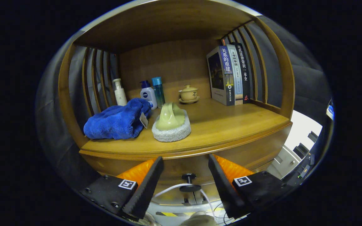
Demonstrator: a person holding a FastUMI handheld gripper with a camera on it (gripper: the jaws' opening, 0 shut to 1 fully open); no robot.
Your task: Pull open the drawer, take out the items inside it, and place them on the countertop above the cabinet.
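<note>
Wooden cabinet worktop point(225, 125) above | small round black drawer knob point(189, 176) centred just ahead between fingers | hand-held gripper point(185, 179) wide open, nothing held.

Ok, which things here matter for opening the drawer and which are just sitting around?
For the job:
wooden drawer front
round black drawer knob
open gripper, fingers either side of the knob
wooden countertop

Lying about:
blue fluffy towel
pale green scrubbing brush
bottles
lidded teacup
books

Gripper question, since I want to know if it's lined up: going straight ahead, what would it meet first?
Probably the dark drawer knob, which sits between the open gripper fingers on the drawer front below the countertop; depth is unclear.
</note>
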